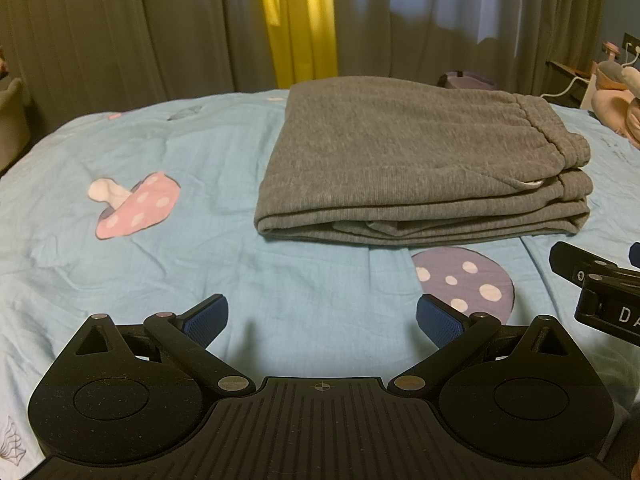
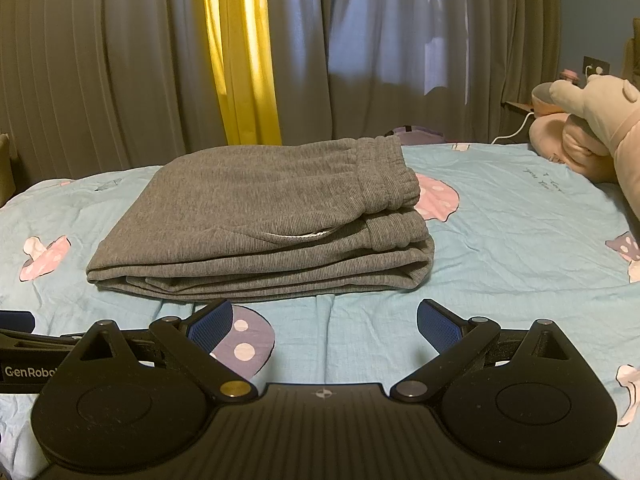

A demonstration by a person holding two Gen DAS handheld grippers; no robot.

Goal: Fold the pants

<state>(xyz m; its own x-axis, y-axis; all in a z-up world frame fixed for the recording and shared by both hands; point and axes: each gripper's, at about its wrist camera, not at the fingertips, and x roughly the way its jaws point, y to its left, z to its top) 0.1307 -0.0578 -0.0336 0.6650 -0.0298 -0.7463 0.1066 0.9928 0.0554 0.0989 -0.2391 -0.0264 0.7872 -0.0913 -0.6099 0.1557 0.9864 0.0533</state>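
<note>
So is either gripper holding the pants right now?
No, the left gripper and right gripper are open above the bedsheet, short of the folded pants.

Bed covered by a light blue sheet (image 1: pixel 200 148) printed with mushrooms: a pink one (image 1: pixel 134 208) at left centre of the left wrist view, a purple one (image 1: pixel 468 280) at lower right centre. Sheet was lightly wrinkled. Grey pleated curtains (image 2: pixel 100 80) filled the upper half of both views; a yellow curtain panel (image 2: pixel 244 60) hung left of centre. Pale bluish light showed through the curtains (image 2: pixel 392 32) at upper centre-right. Pink and grey plush toys (image 2: pixel 588 128) lay at the right edge. A wall socket (image 2: pixel 595 69) with a white cable (image 2: pixel 516 130) sat at upper right. Room lighting was dim.
</note>
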